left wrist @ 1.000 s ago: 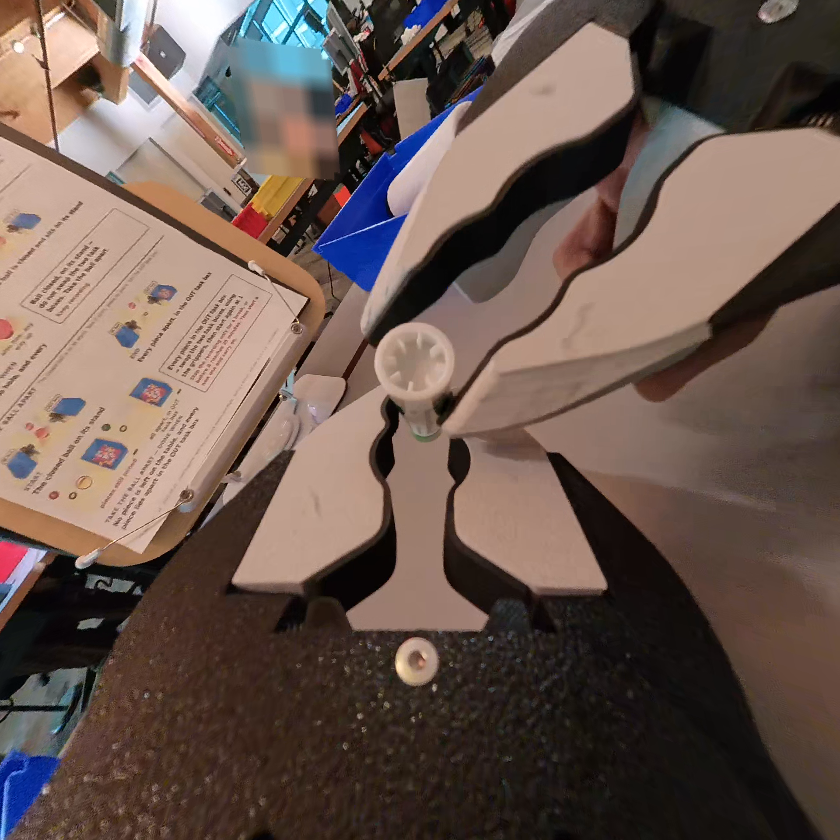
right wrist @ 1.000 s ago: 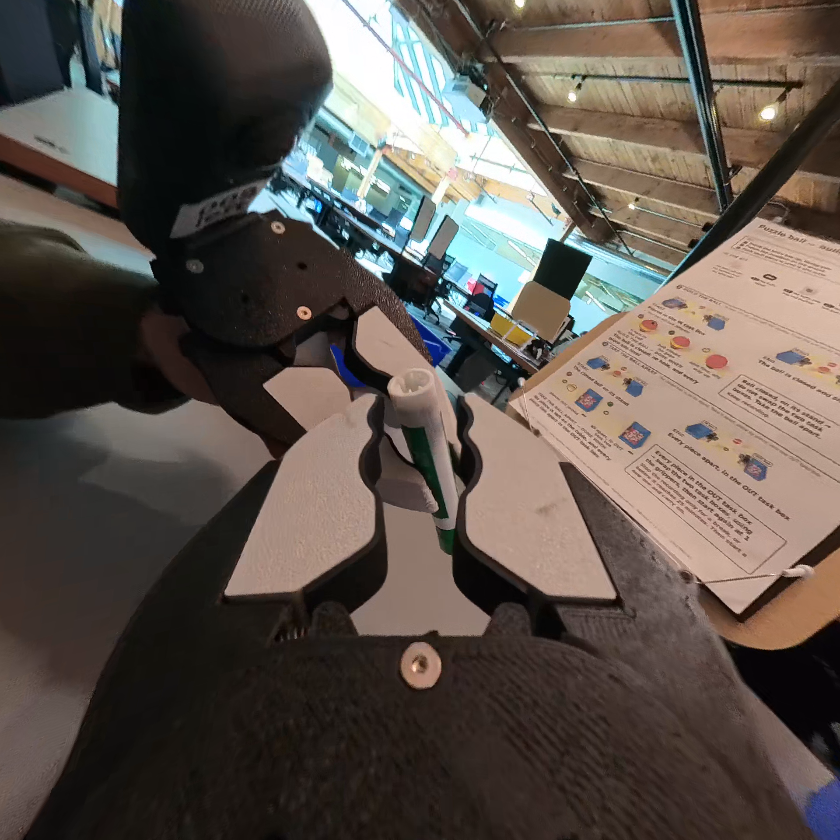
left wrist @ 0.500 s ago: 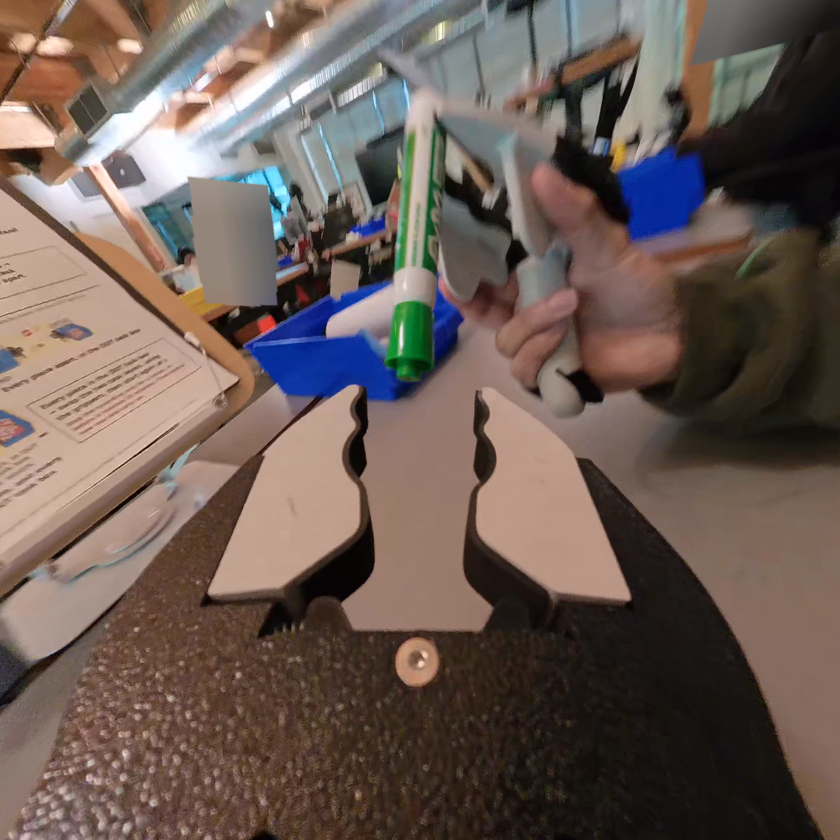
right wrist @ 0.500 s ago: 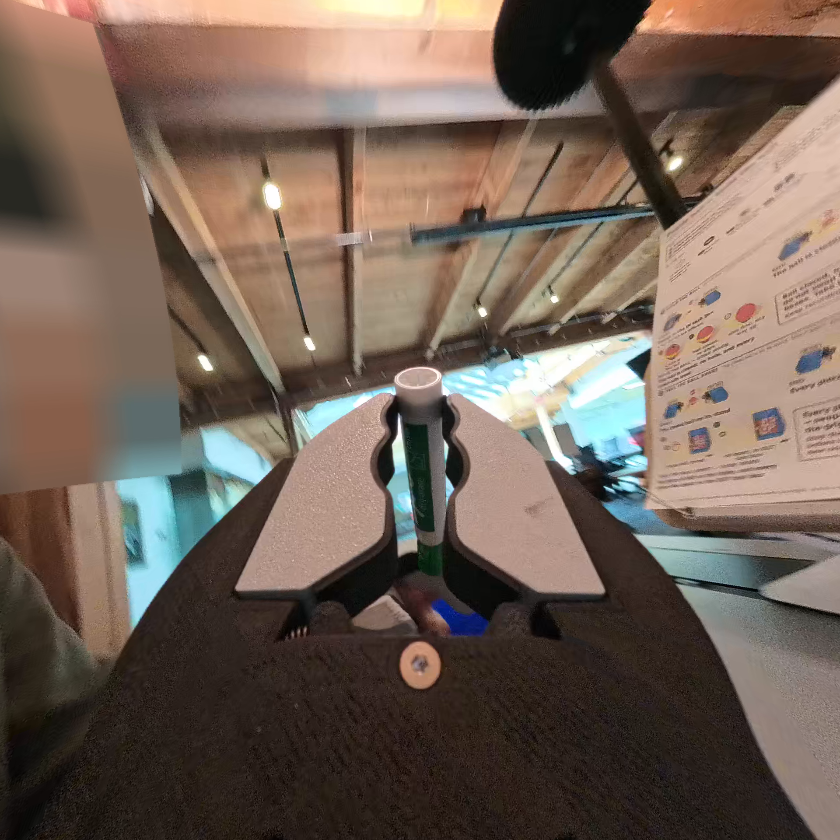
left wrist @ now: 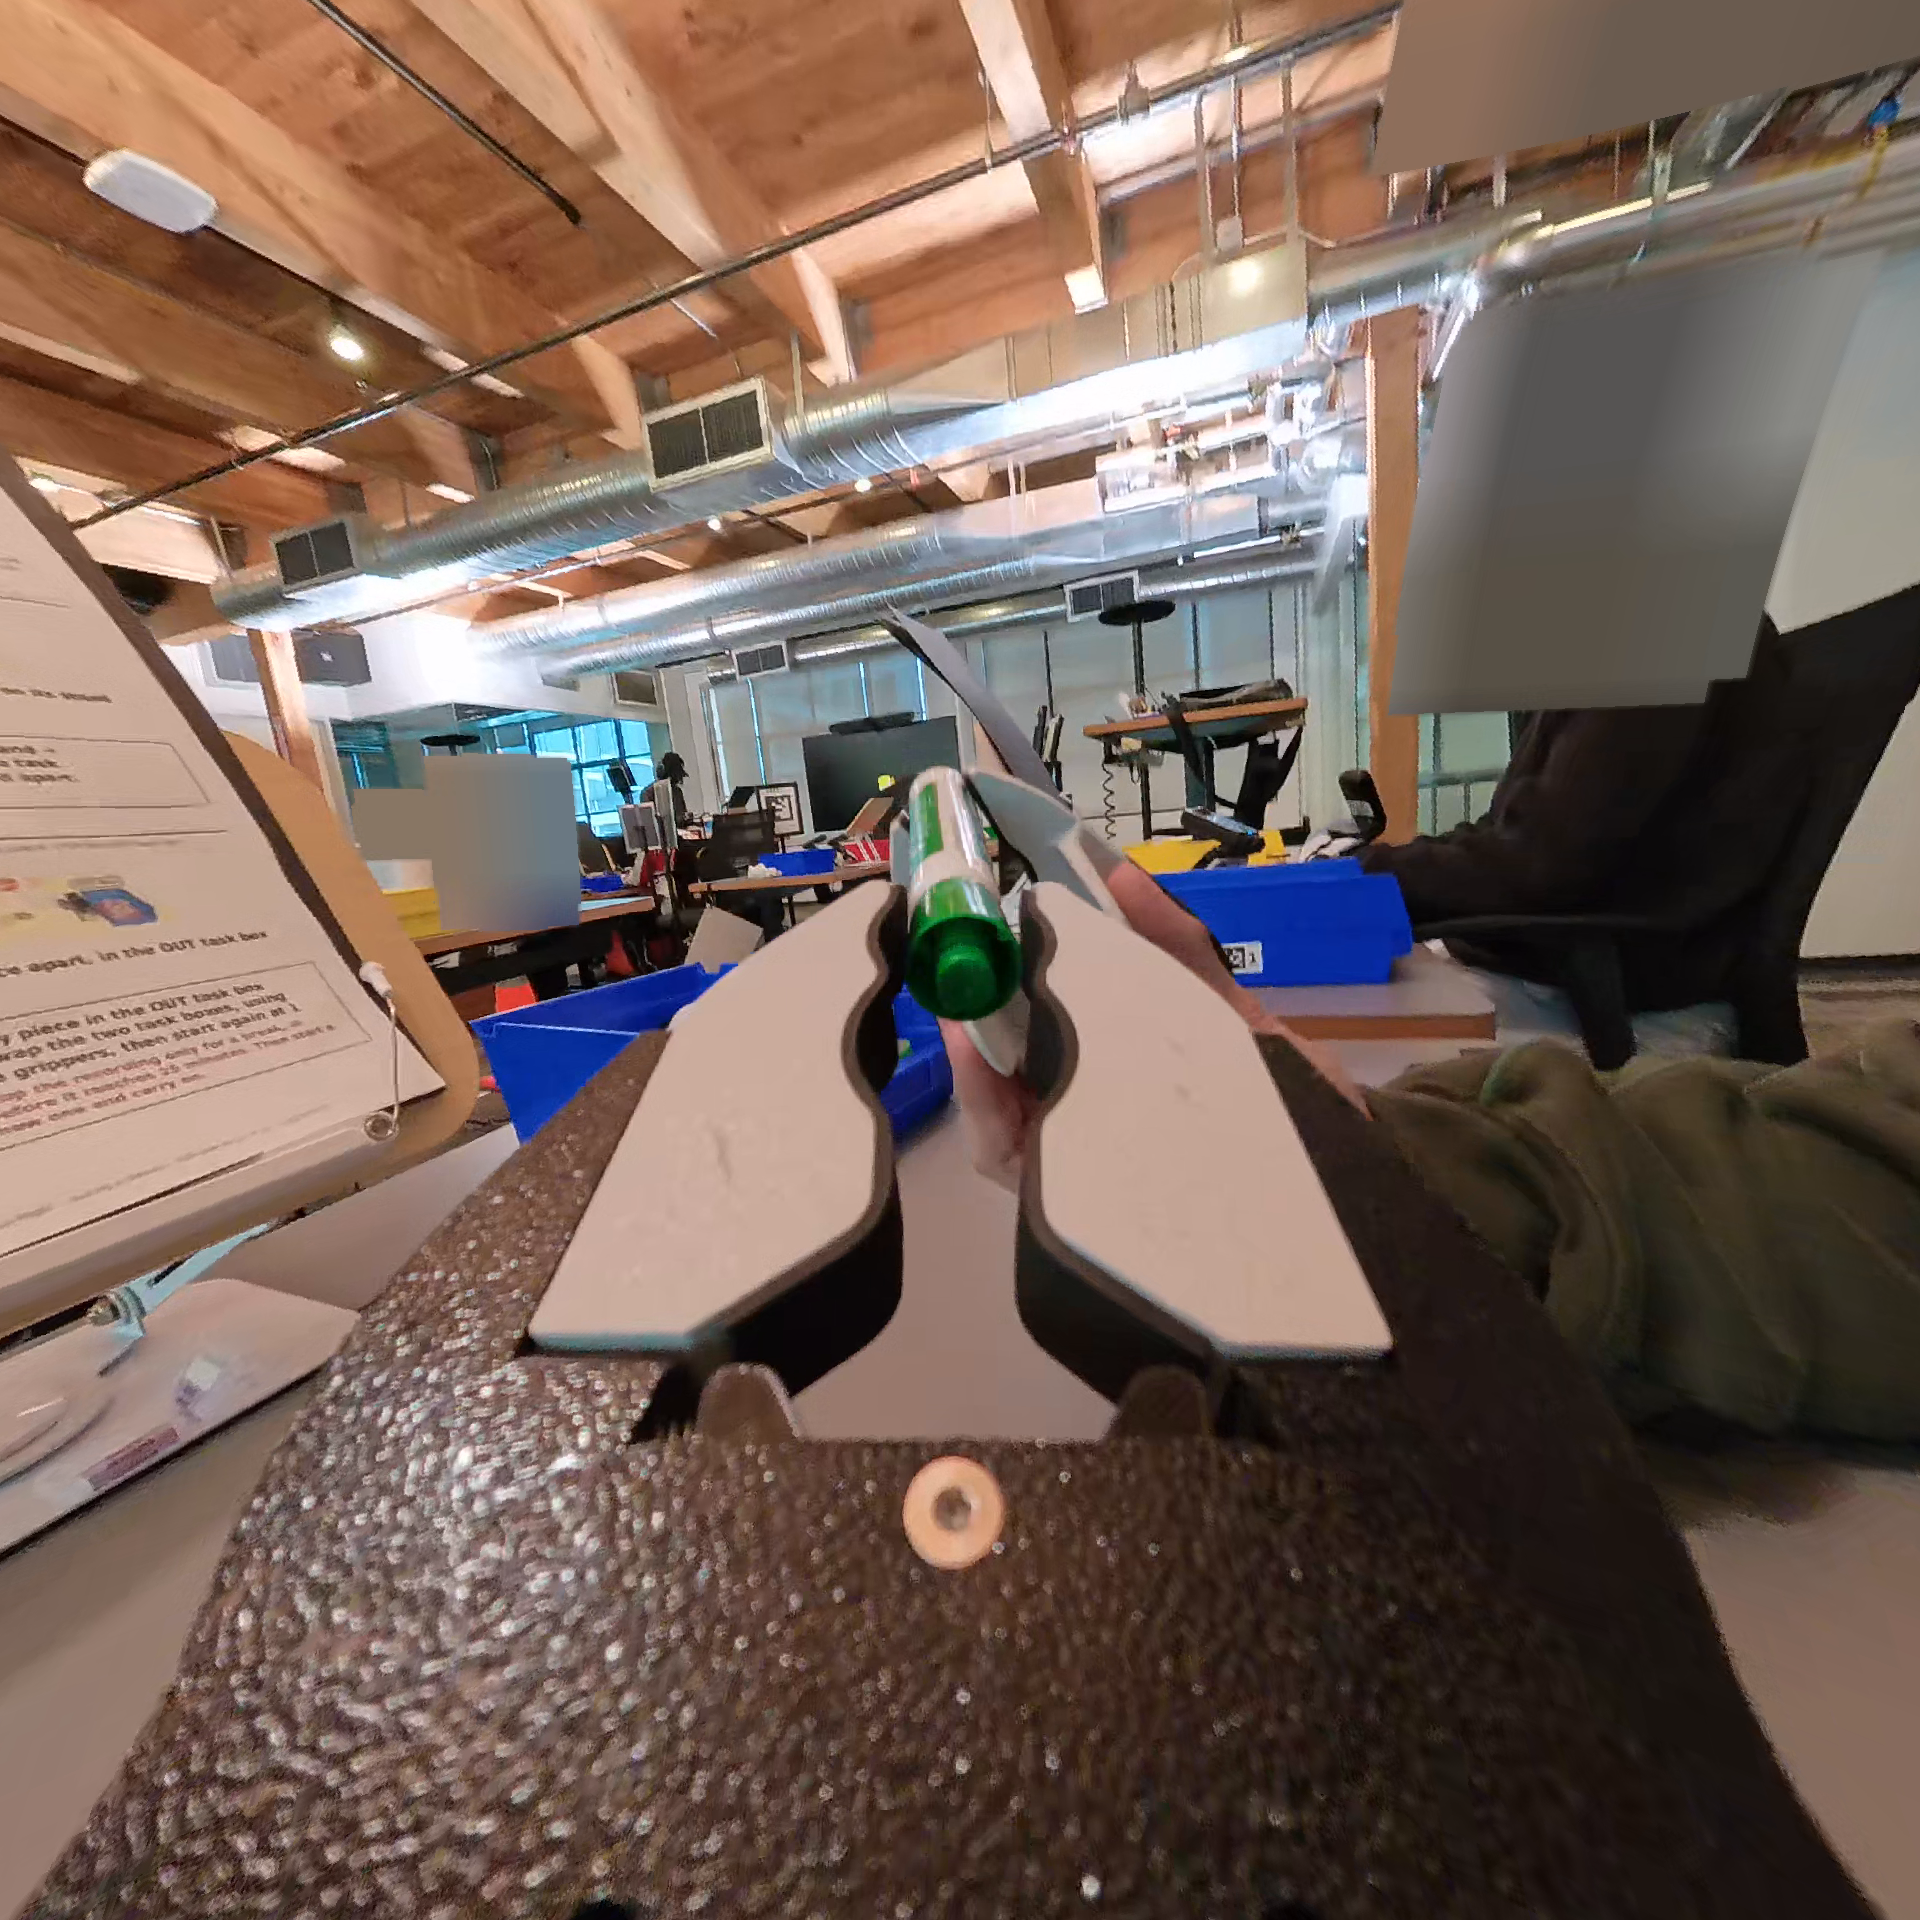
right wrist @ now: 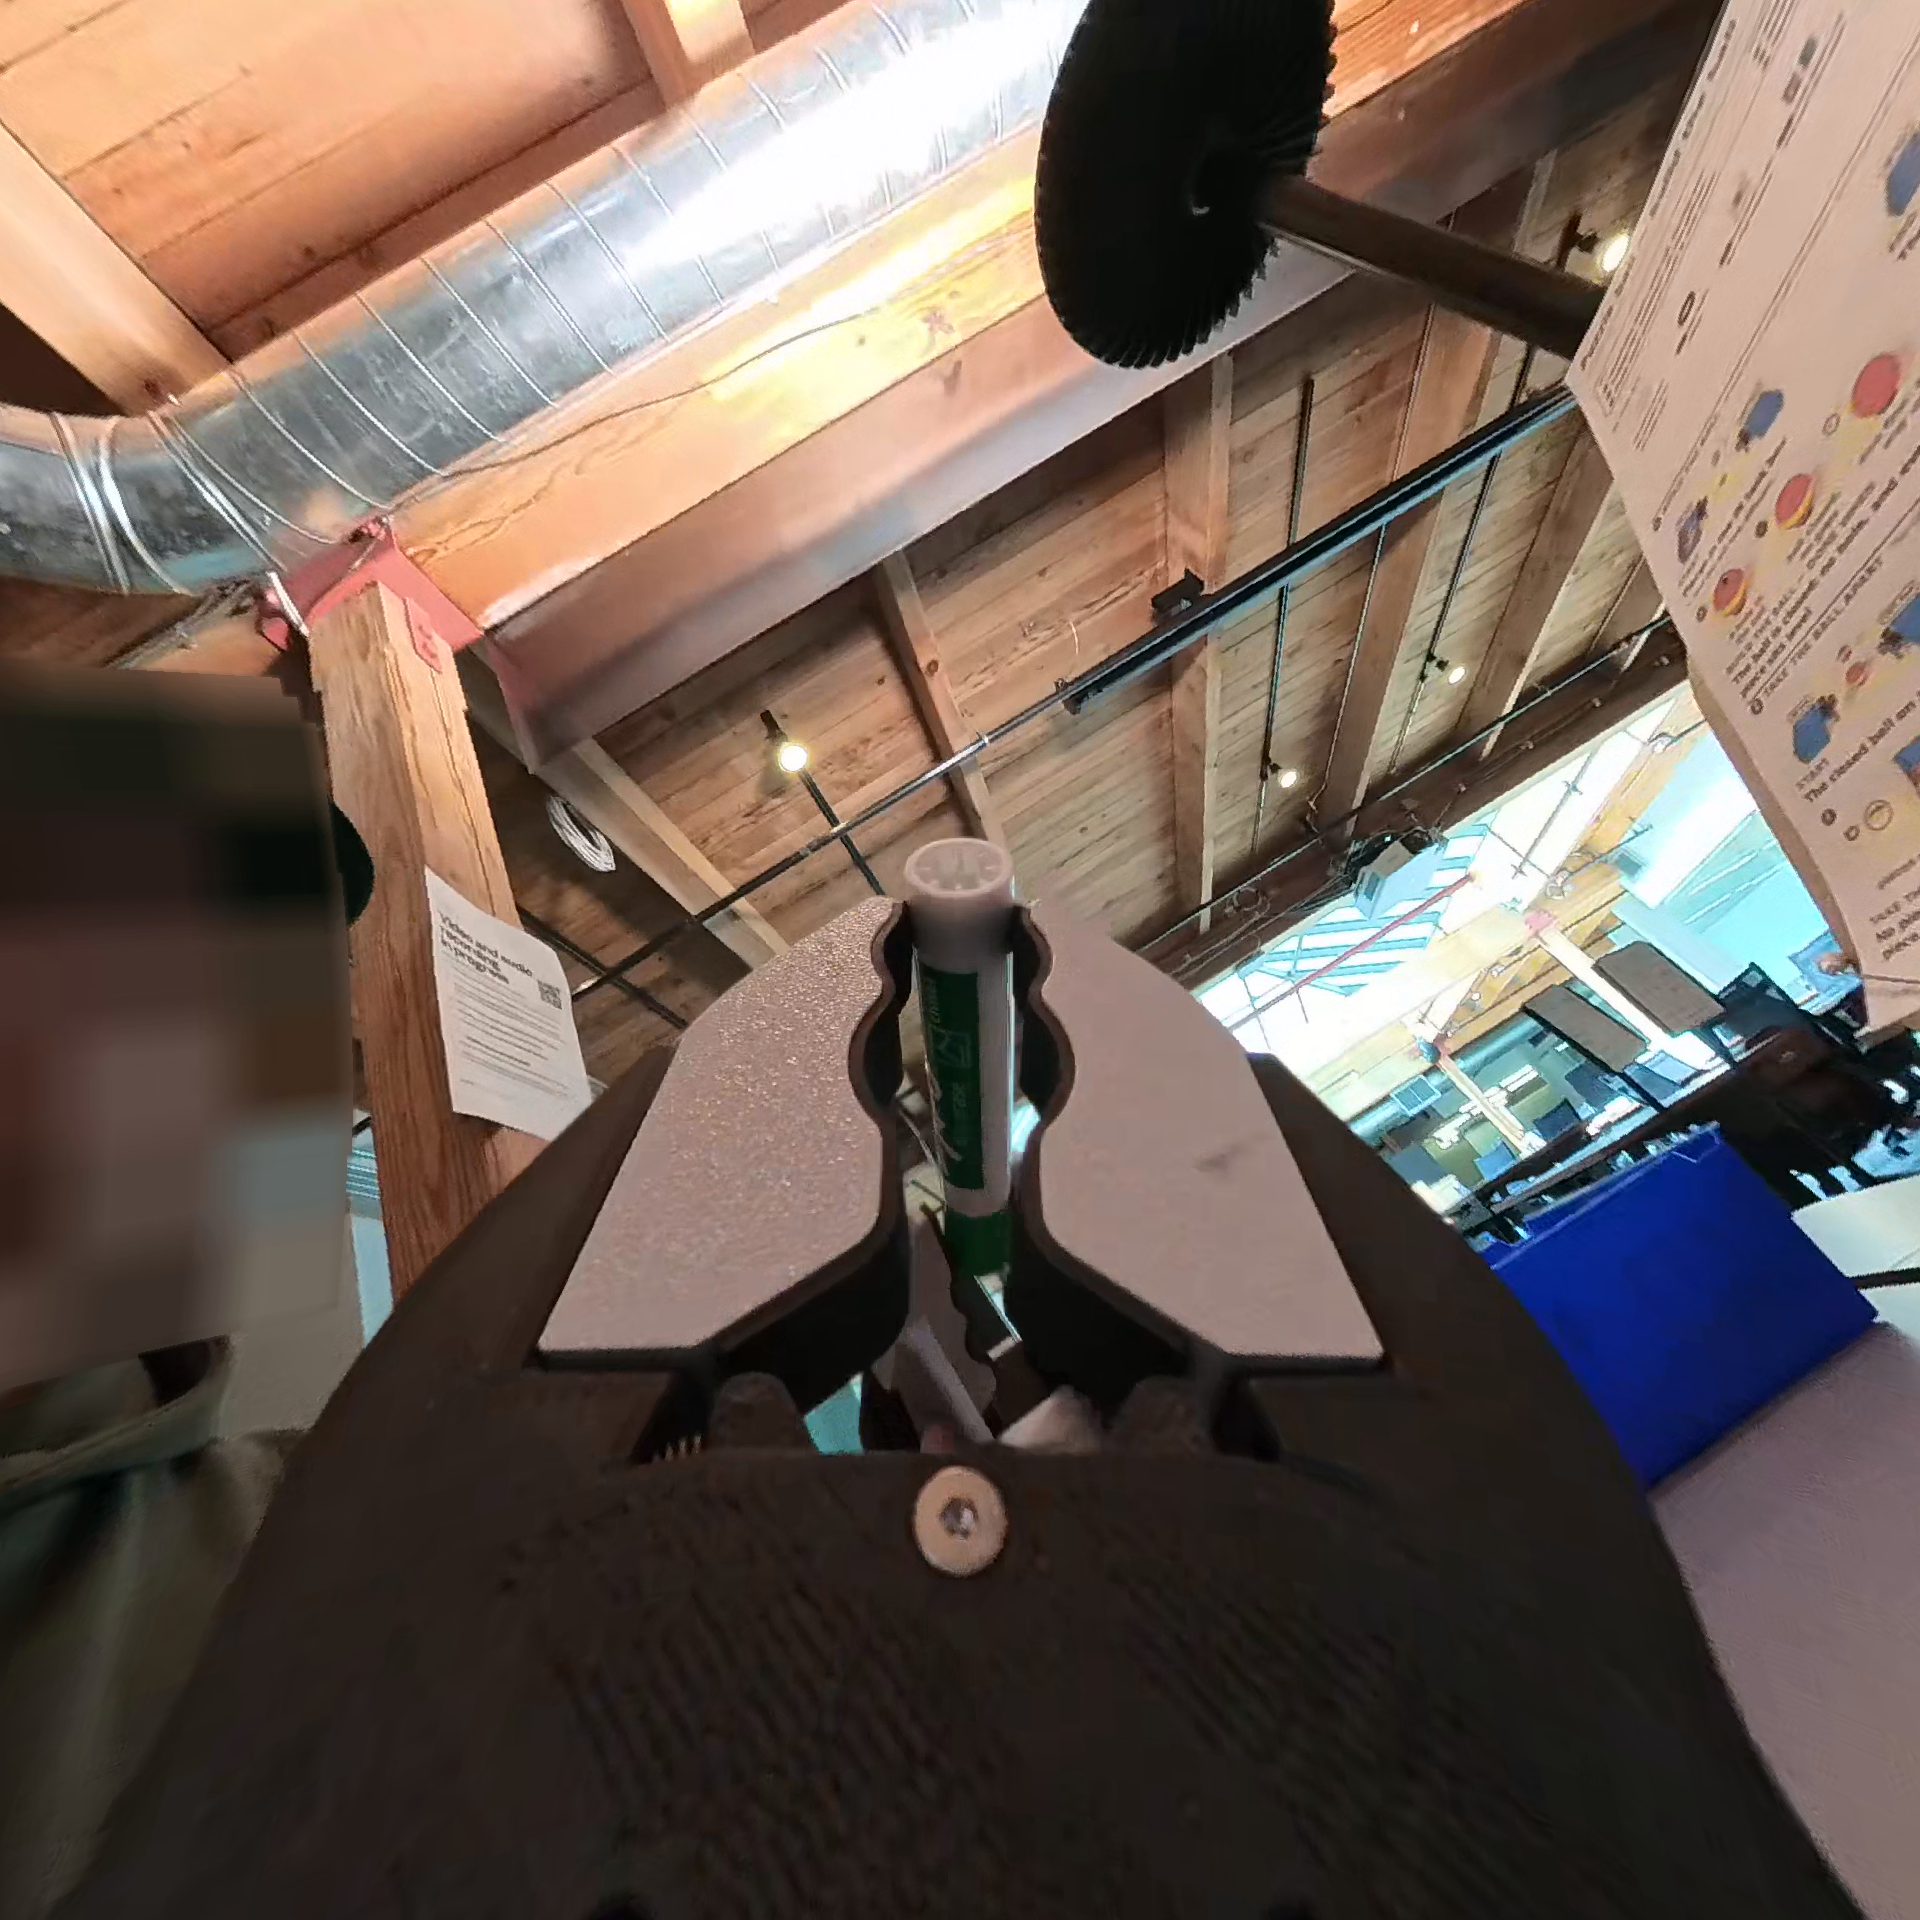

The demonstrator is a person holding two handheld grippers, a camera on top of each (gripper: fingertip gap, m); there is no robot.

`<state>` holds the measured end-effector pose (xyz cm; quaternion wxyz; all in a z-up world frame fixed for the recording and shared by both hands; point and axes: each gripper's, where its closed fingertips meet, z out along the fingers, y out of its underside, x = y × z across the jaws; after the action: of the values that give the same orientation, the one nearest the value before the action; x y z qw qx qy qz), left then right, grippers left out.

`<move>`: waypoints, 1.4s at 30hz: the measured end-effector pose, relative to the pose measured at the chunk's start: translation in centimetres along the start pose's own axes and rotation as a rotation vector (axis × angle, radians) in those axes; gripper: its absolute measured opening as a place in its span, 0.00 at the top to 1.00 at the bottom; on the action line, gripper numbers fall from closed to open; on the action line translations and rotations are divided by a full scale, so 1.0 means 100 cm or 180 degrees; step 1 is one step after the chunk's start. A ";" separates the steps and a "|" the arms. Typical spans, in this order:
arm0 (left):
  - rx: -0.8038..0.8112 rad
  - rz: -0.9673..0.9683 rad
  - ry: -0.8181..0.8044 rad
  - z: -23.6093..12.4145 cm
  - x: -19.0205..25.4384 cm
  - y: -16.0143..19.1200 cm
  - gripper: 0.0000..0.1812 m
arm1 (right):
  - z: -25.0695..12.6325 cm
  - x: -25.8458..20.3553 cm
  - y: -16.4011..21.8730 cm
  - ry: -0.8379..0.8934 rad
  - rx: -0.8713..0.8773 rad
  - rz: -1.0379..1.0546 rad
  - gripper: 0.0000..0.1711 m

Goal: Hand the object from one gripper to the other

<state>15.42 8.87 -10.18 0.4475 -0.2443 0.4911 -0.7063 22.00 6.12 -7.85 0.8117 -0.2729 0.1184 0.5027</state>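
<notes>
A white marker with a green cap stands nearly upright above the table. In the left wrist view my left gripper has its fingertips closed around the green cap end, which points at the camera. The right gripper's fingers grip the barrel higher up, with a hand behind them. In the right wrist view my right gripper points at the ceiling and is shut on the marker barrel; the white end sticks out past the tips.
An instruction sheet on a tan board stands at the left. Blue bins sit on the grey table. An olive sleeve reaches in from the right. A black lamp disc hangs overhead. The grippers' ends are close to 8 cm from one another.
The left gripper let go of the marker to the right gripper, which tilted it upright. The left fingers have now narrowed around the green cap.
</notes>
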 end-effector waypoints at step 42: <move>-0.0824 -0.0172 0.0662 -0.048 -0.019 0.003 0.89 | -0.036 0.036 0.089 0.0714 -0.2151 0.1772 0.88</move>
<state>12.67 12.72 -12.16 0.3399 -0.2386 0.6149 -0.6704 16.12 9.85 -15.36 0.4930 -0.5331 0.1039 0.6797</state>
